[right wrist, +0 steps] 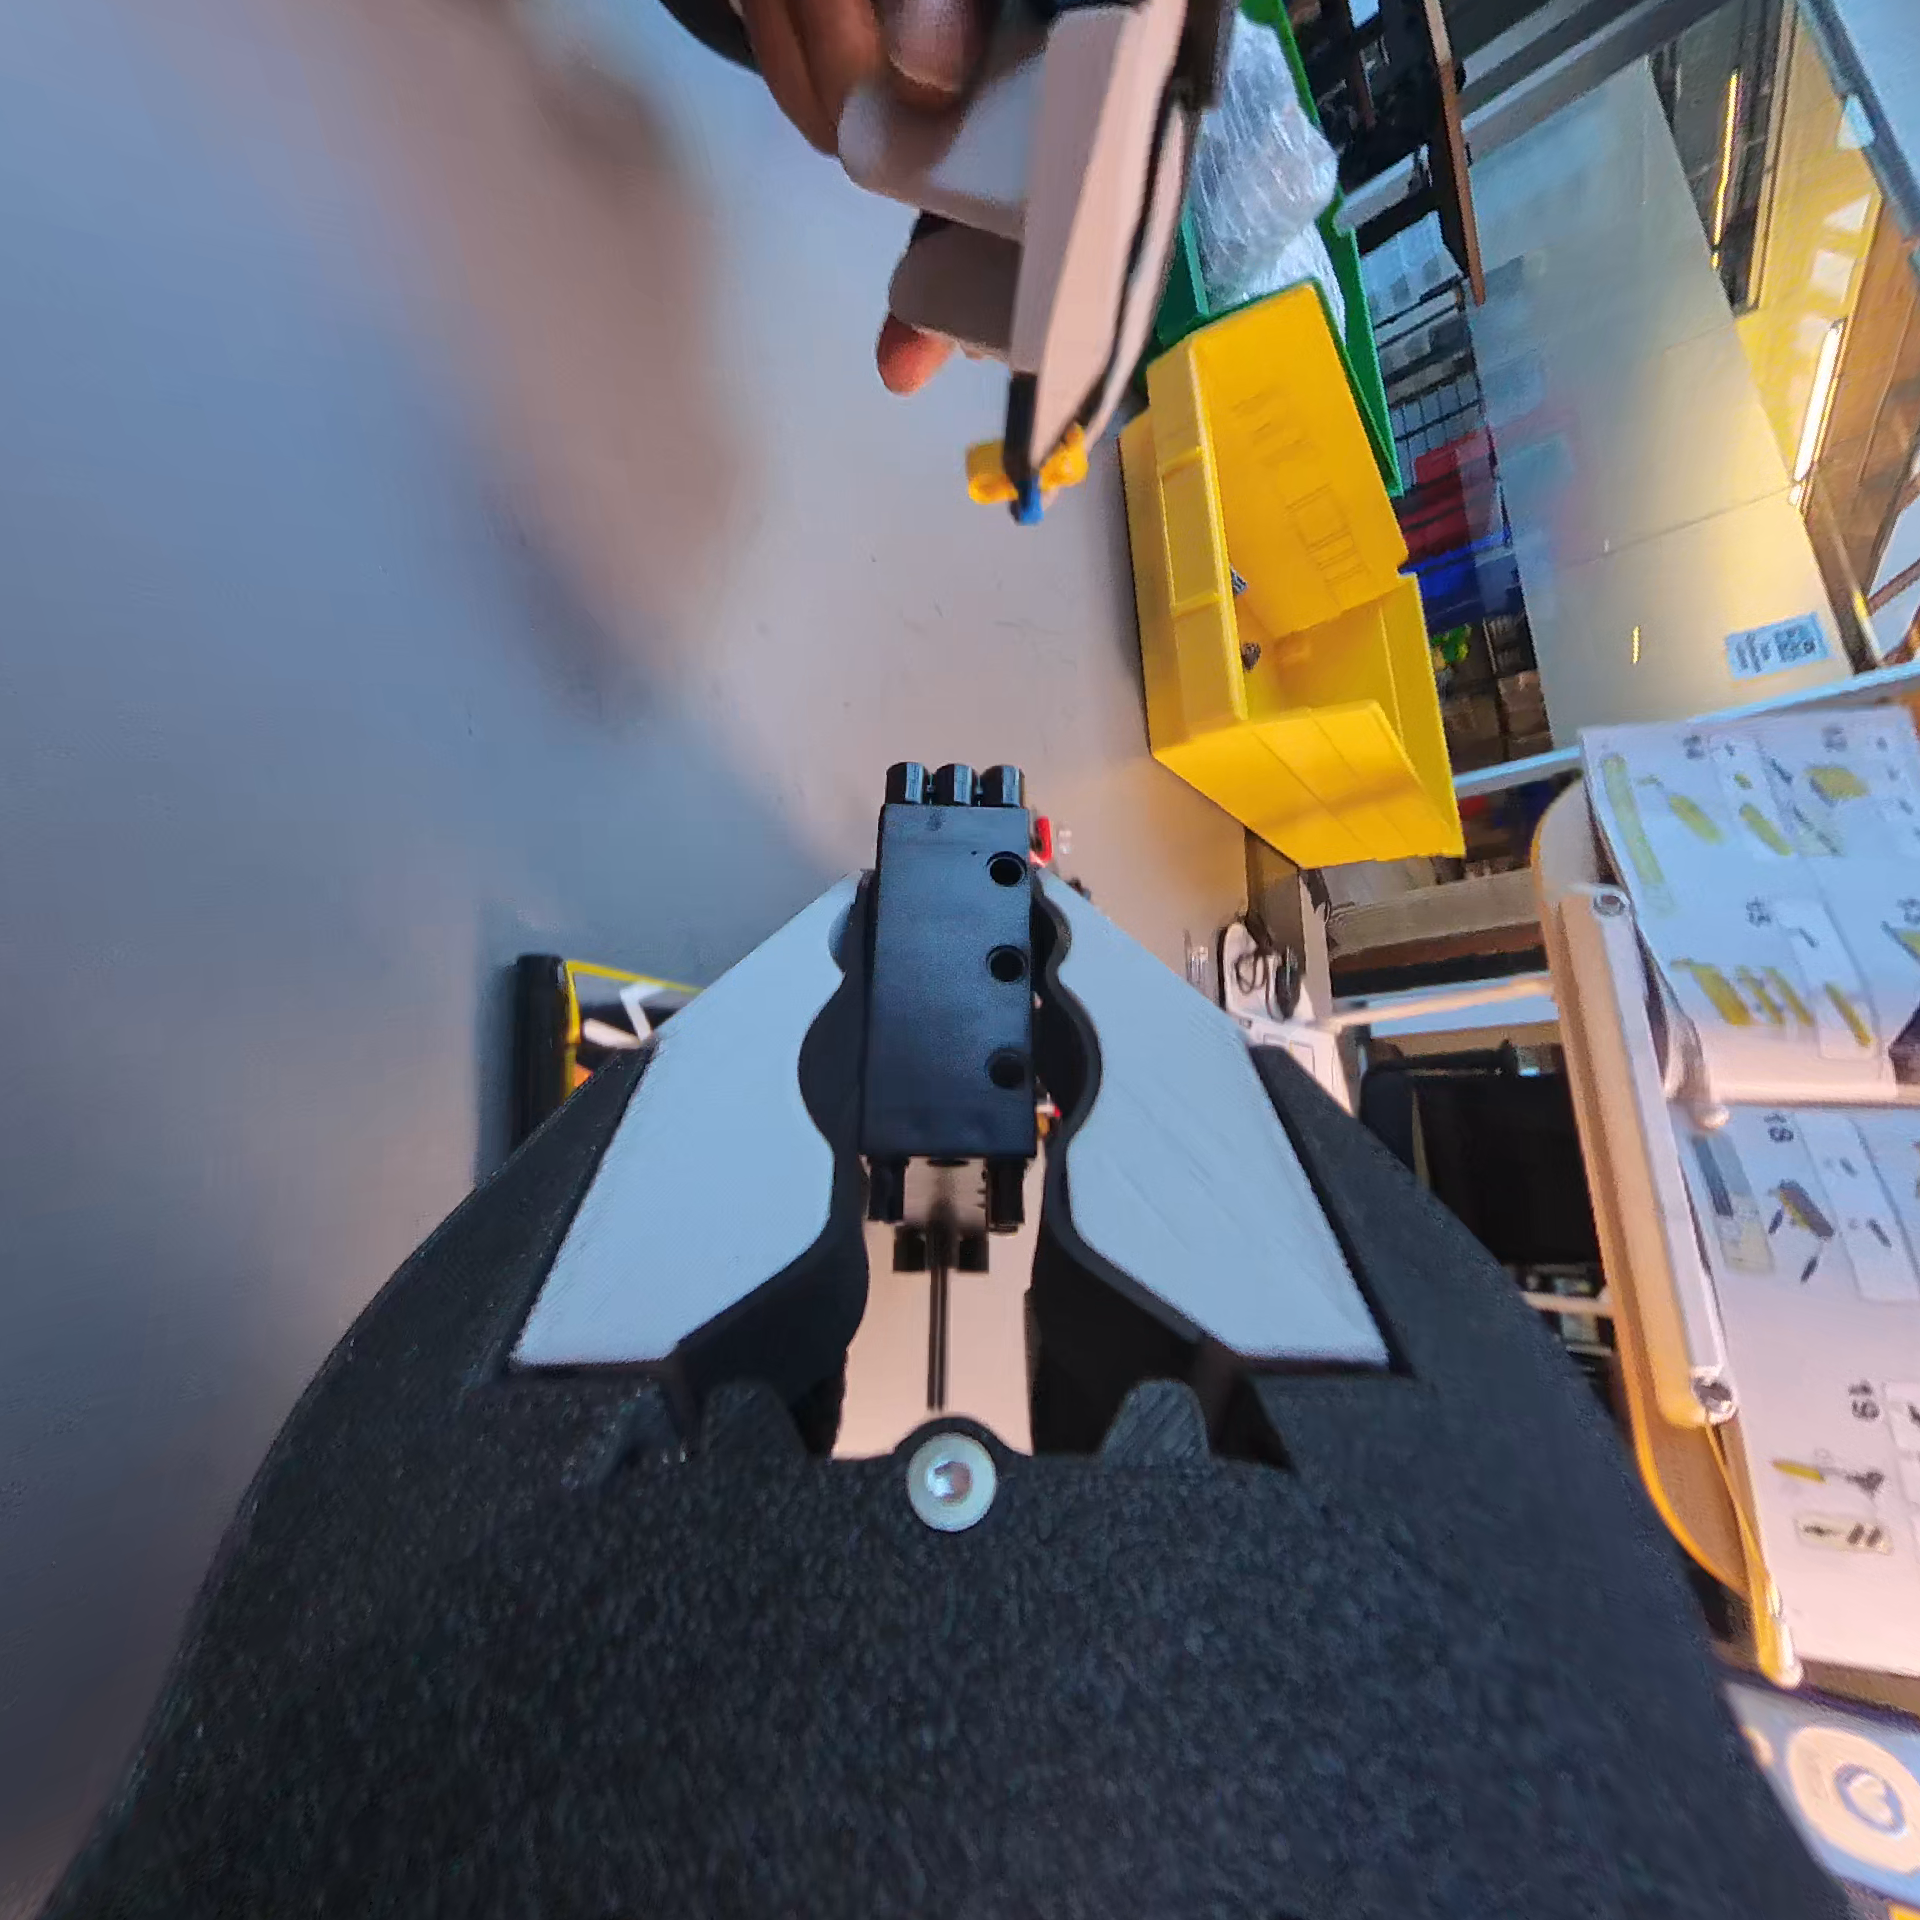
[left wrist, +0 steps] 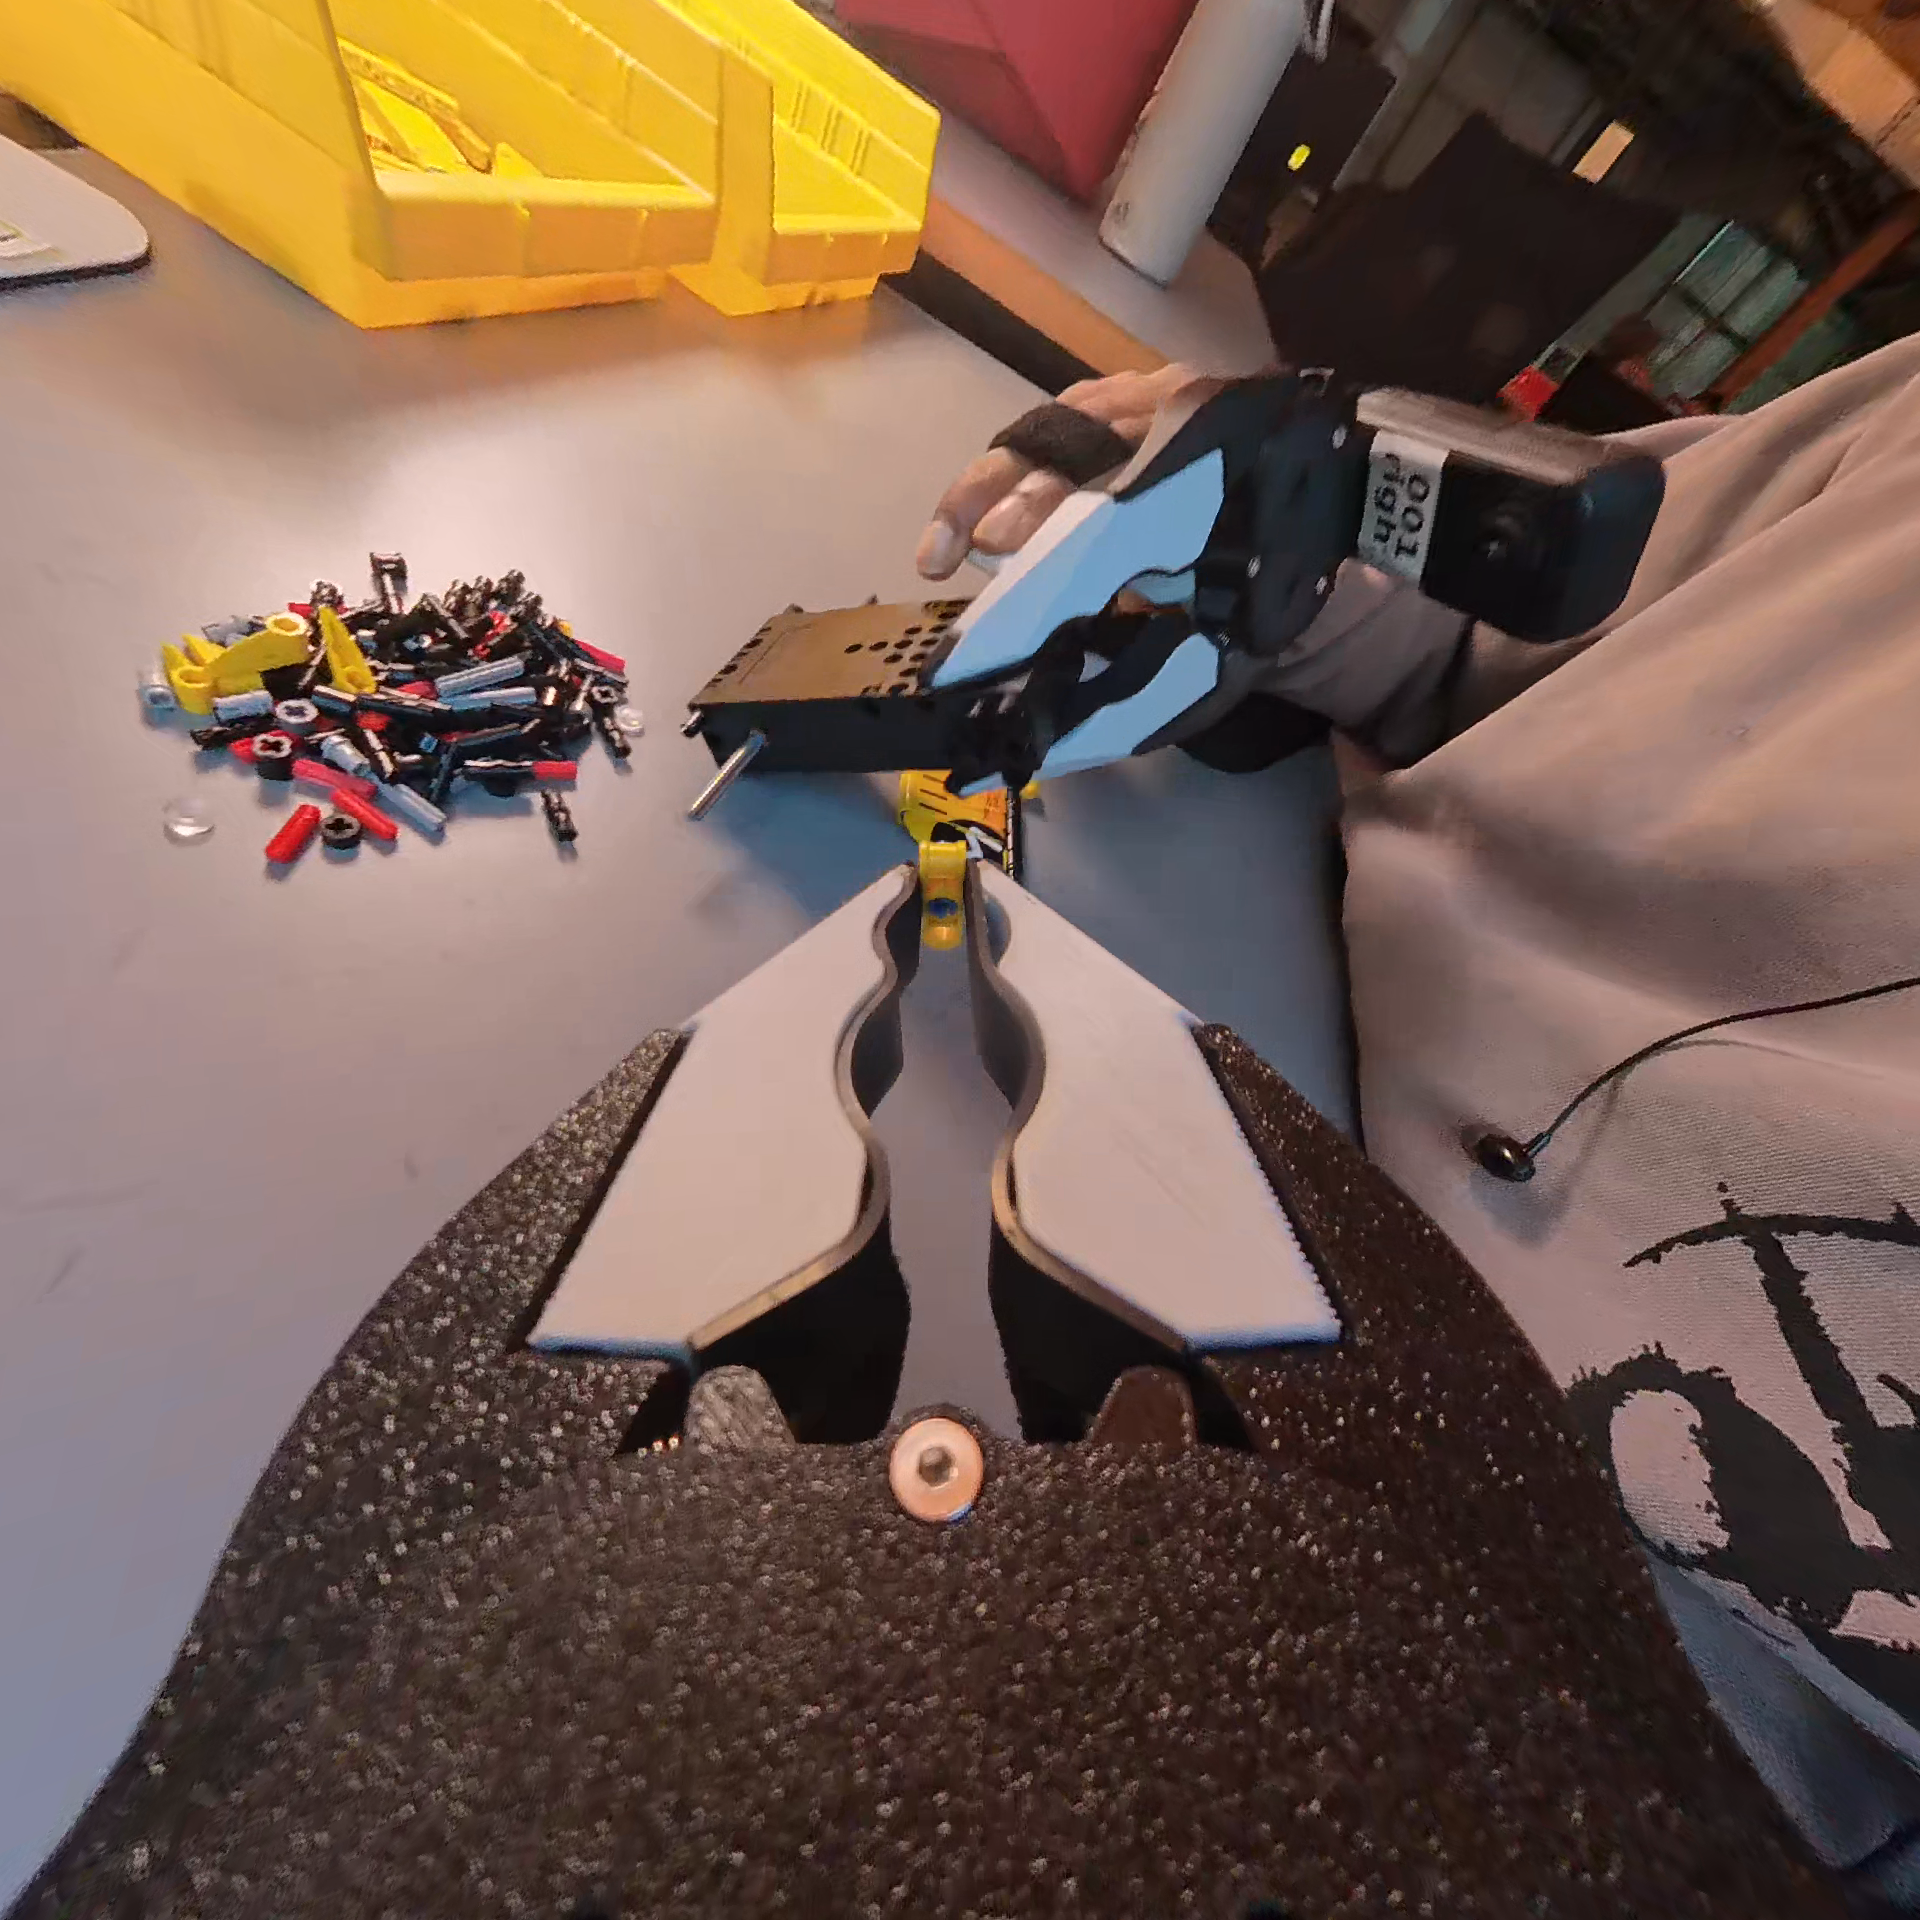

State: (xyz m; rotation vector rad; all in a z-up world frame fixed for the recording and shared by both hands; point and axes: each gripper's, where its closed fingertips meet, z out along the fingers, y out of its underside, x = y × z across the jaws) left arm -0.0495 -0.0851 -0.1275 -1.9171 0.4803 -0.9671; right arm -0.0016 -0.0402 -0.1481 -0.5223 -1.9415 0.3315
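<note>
both fingers (left wrist: 790, 1049) on studded plastic pieces (right wrist: 951, 997)

Parts pile (left wrist: 390, 698) left of block (left wrist: 831, 691) on table (left wrist: 312, 1039)

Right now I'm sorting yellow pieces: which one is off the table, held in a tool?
The small yellow connector pinched in the left tool; the other yellow pieces lie in the loose pile.

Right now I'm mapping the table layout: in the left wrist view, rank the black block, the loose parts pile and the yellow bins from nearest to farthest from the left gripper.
1. Black block, just ahead of the left gripper, held by the right gripper.
2. Loose parts pile, ahead-left.
3. Yellow bins, far, upper left.
</note>
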